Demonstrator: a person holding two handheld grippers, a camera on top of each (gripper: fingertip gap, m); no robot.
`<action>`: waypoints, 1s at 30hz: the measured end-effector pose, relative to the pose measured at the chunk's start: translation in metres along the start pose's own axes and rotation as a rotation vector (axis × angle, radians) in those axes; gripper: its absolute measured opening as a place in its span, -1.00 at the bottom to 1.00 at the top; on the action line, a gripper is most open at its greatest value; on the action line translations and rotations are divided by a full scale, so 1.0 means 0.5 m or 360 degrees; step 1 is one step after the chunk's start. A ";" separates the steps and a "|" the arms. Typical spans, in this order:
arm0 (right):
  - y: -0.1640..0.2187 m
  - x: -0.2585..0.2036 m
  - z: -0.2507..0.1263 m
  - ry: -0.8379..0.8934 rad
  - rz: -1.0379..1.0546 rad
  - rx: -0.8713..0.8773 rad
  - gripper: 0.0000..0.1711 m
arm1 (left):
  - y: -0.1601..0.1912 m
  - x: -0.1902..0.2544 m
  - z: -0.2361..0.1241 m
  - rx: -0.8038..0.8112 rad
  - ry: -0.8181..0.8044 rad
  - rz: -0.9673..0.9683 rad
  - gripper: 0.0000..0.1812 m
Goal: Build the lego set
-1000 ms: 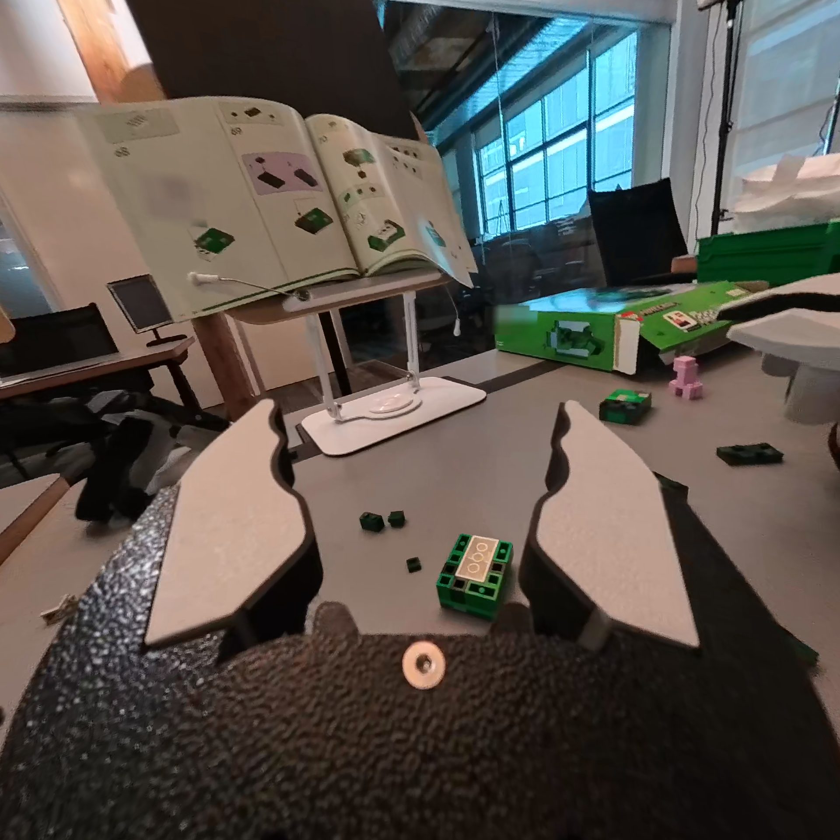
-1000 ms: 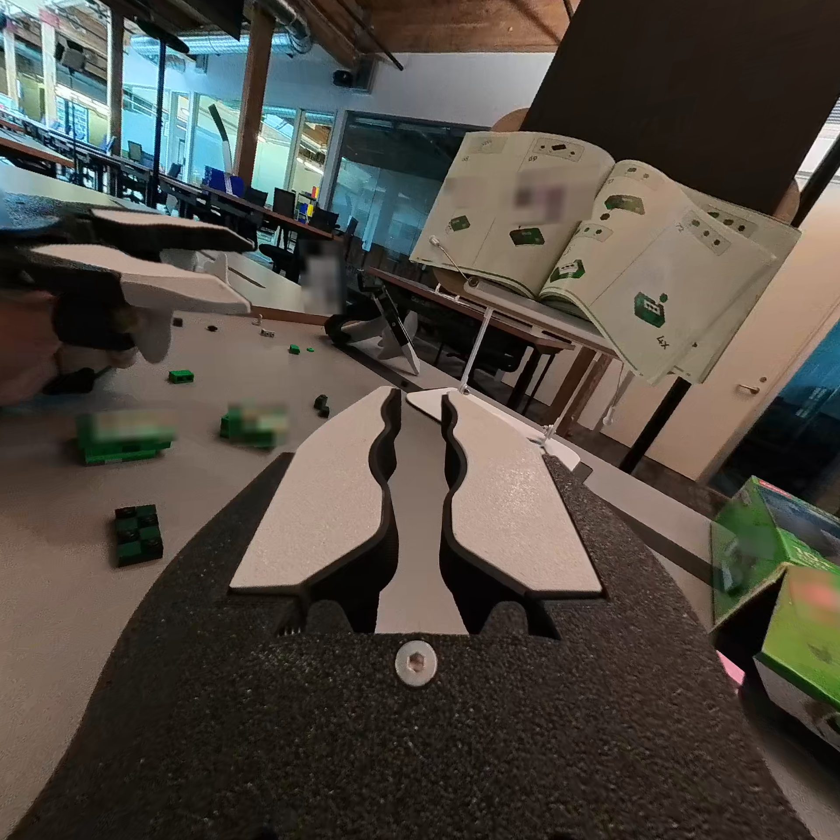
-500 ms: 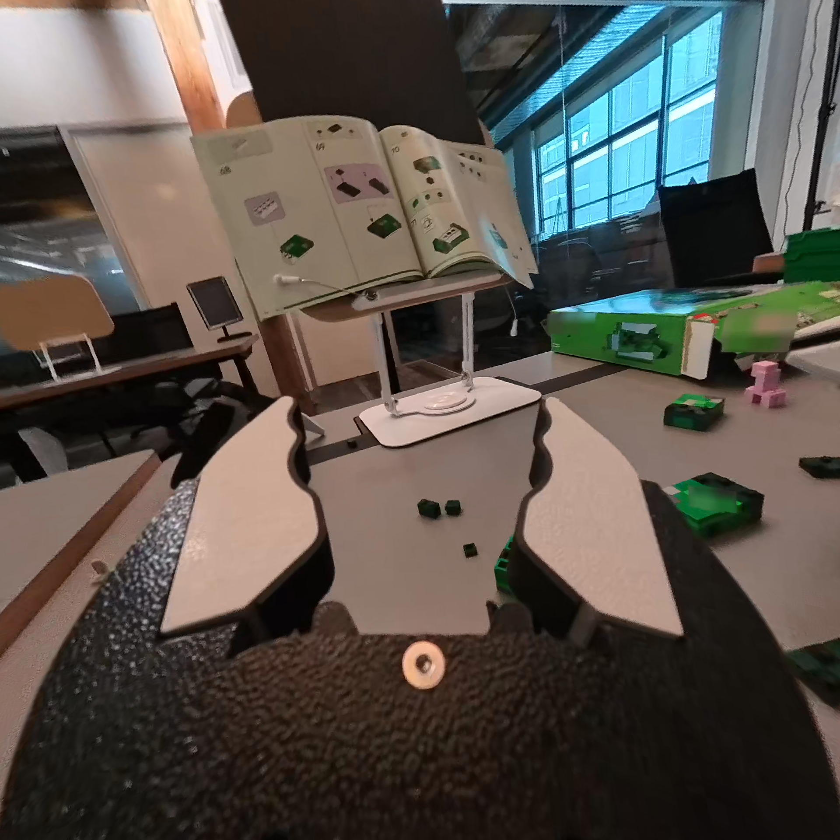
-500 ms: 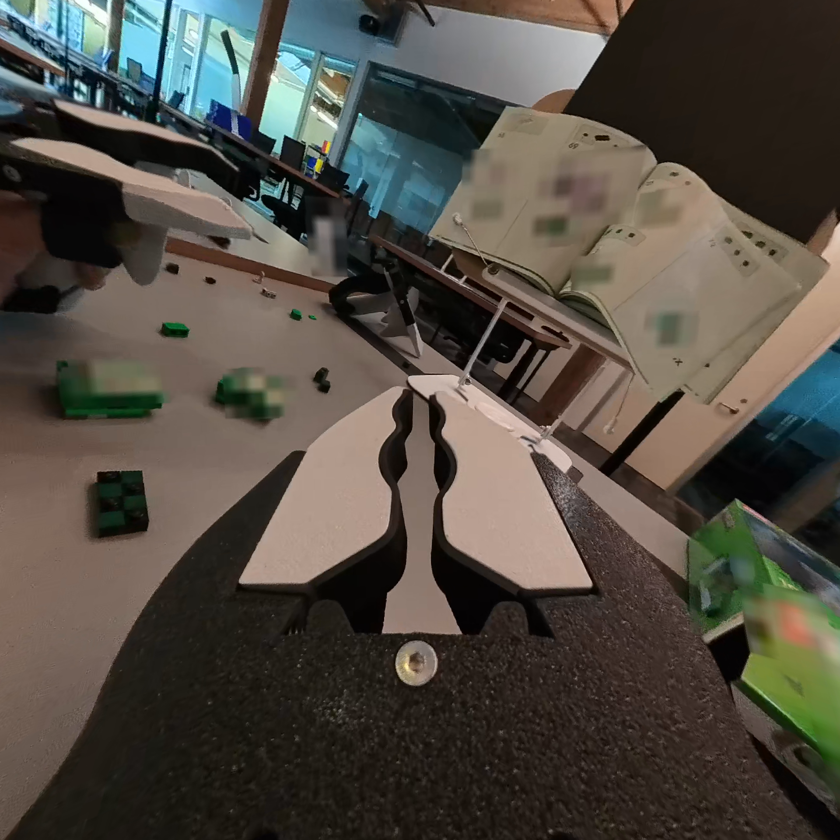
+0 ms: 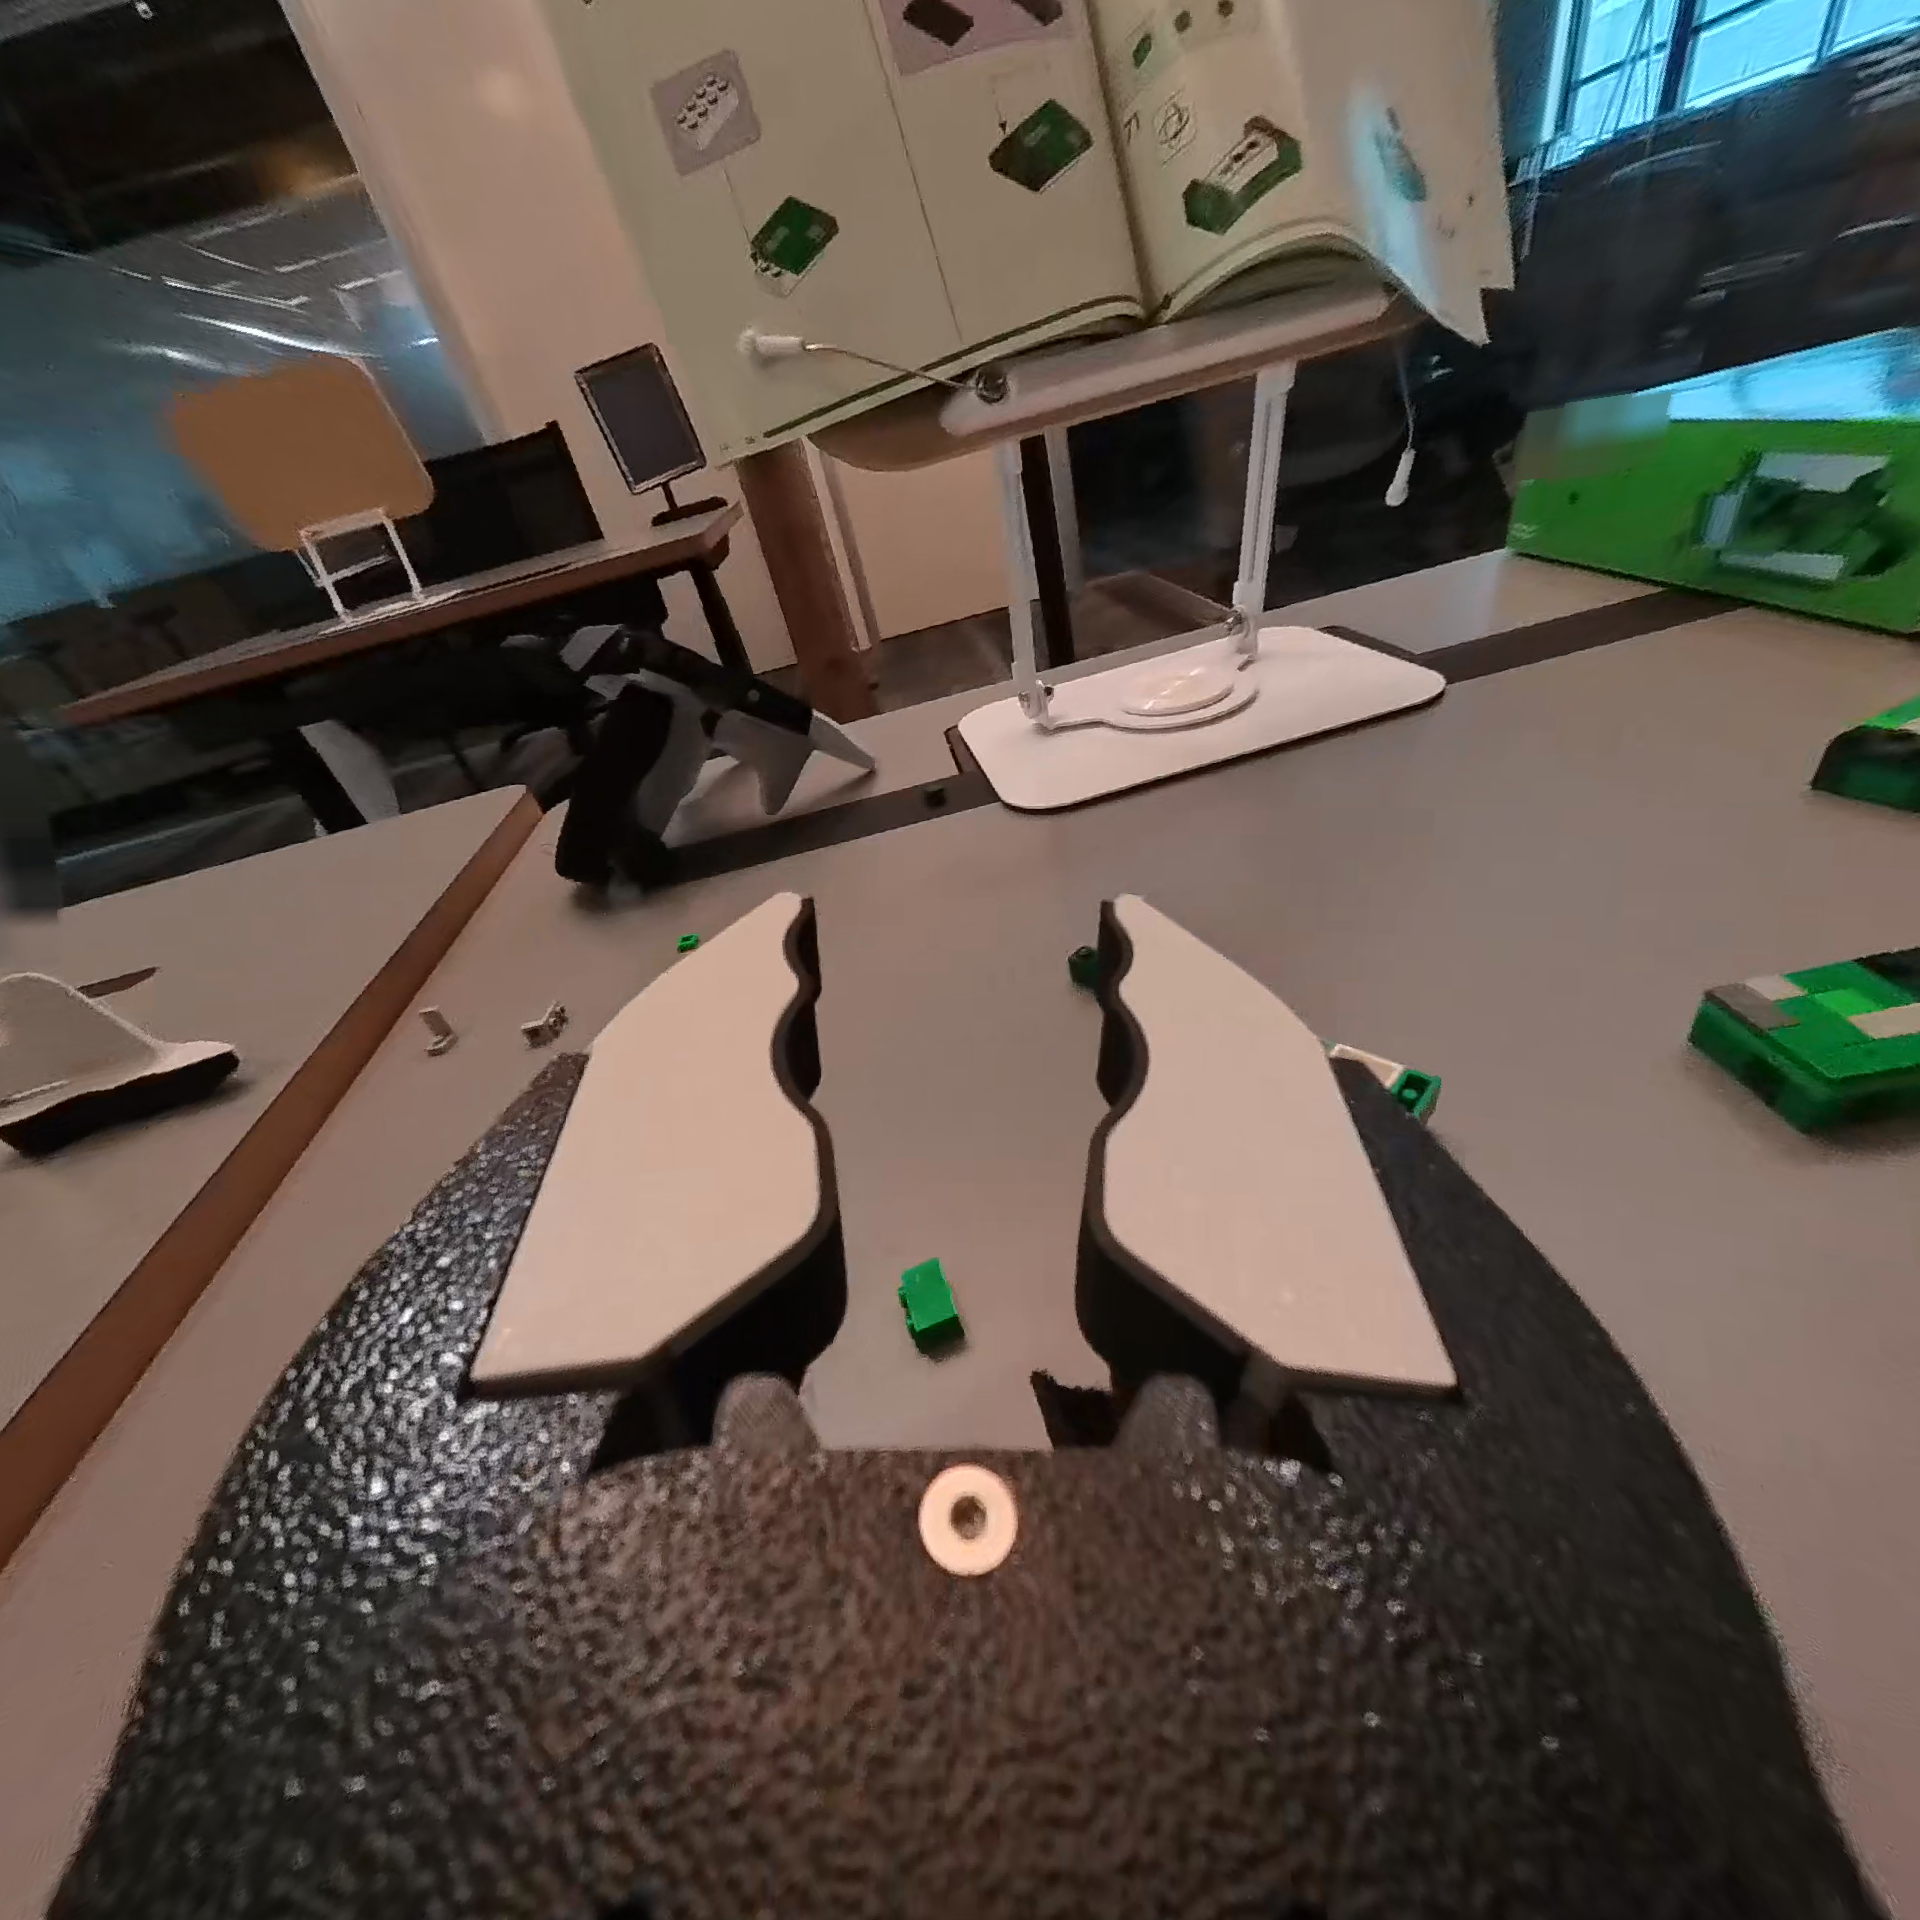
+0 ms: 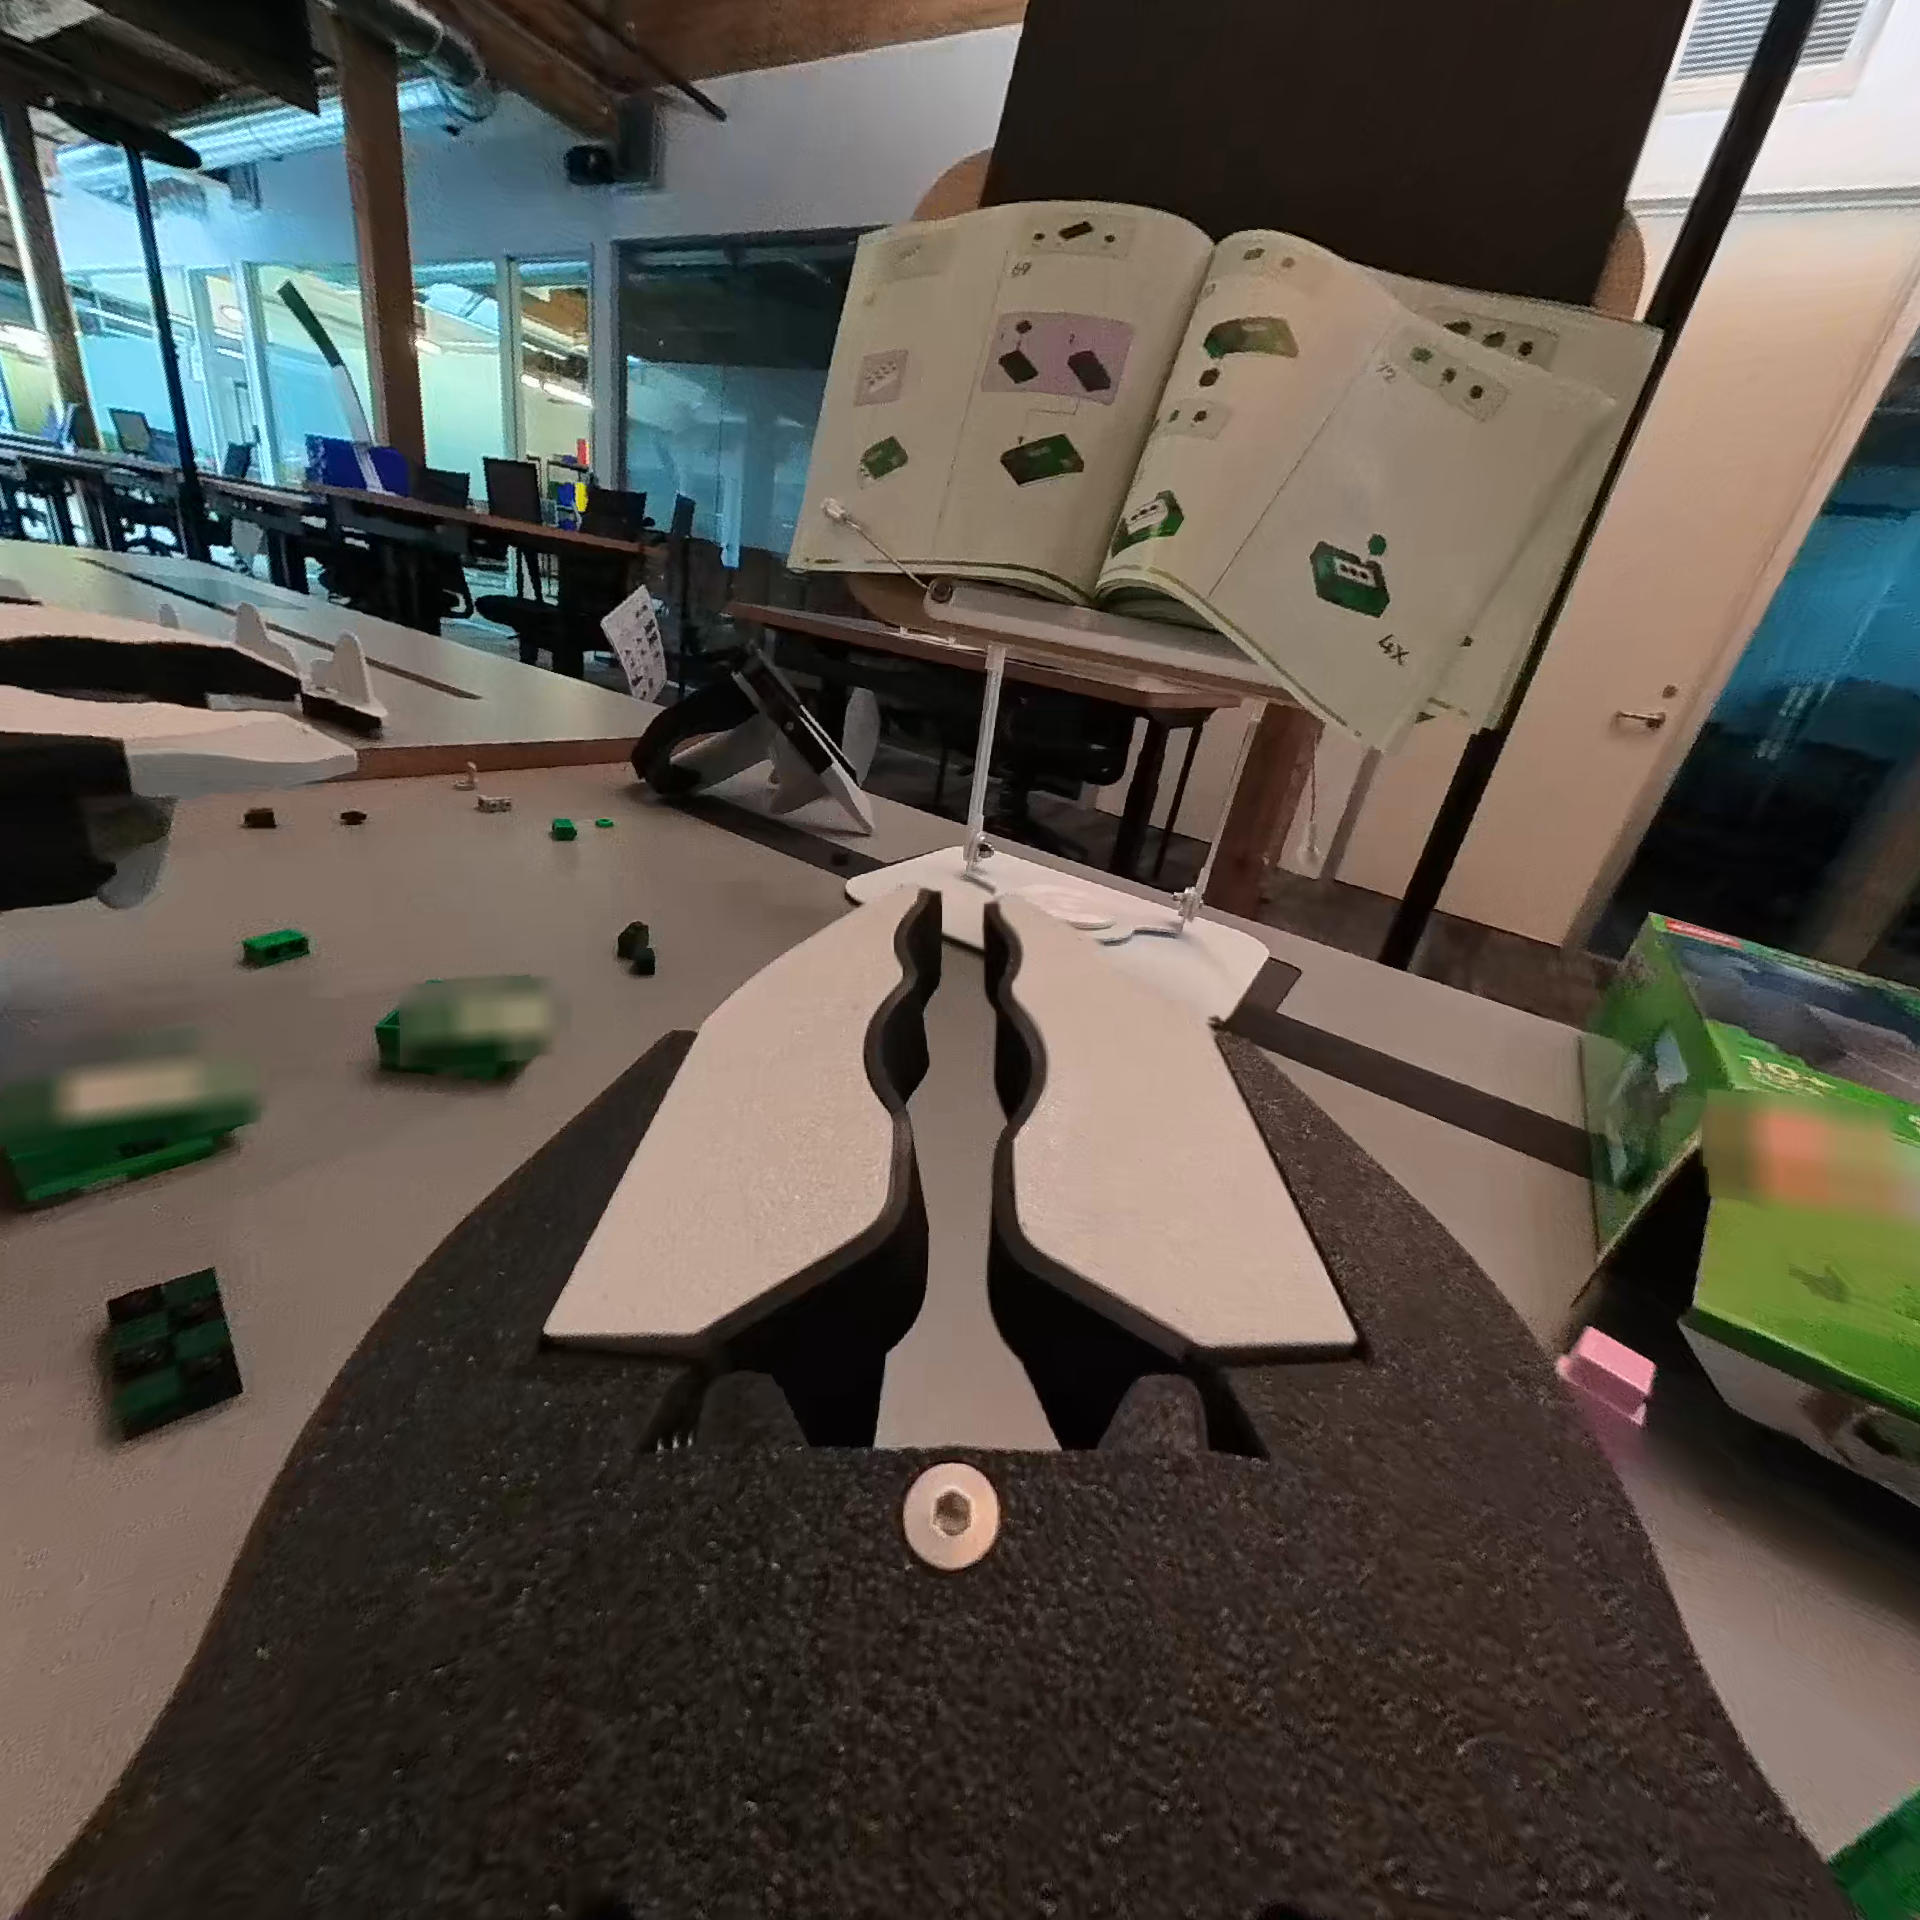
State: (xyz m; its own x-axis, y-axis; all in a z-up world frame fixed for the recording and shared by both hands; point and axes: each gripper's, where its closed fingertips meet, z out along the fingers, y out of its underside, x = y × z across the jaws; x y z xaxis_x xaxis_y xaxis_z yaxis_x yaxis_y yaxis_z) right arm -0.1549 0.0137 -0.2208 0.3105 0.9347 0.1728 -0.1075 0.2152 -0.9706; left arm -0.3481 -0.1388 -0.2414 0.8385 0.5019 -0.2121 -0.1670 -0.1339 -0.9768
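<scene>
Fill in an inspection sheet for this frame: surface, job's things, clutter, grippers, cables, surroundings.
Surface: grey table, a dark seam running across it.
Job's things: small green brick lying on the table between the left gripper's fingers, not gripped; green block assembly to the right; dark green tile piece; instruction booklet open on a white stand; green set box.
Clutter: loose small bricks, a pink piece, two tiny grey parts.
Grippers: left gripper open, low over the table; right gripper nearly closed, empty.
Cables: nothing seen.
Surroundings: office desks, chairs, windows.
</scene>
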 end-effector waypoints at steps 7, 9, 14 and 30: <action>0.001 -0.008 -0.002 -0.0049 -0.0014 0.0004 -0.88 | -0.015 0.039 -0.010 0.0102 0.0235 -0.0038 -0.52; 0.004 -0.021 0.001 -0.0104 -0.0052 -0.0014 -0.92 | -0.017 0.053 -0.011 0.0116 0.0288 -0.0008 -0.54; 0.006 -0.033 0.004 -0.0150 -0.0093 -0.0023 -0.96 | -0.016 0.077 -0.008 0.0101 0.0356 0.0070 -0.57; -0.004 -0.035 0.002 -0.0138 -0.0080 0.0029 -1.00 | -0.038 0.166 -0.028 0.0184 0.0619 0.0273 -0.84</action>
State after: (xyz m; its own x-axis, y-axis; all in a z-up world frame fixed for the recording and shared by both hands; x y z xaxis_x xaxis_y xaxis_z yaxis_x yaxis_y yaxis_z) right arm -0.1609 -0.0026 -0.2218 0.2329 0.9434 0.2360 -0.1112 0.2669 -0.9573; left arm -0.2682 -0.1066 -0.2400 0.9227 0.1187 -0.3668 -0.3594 -0.0794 -0.9298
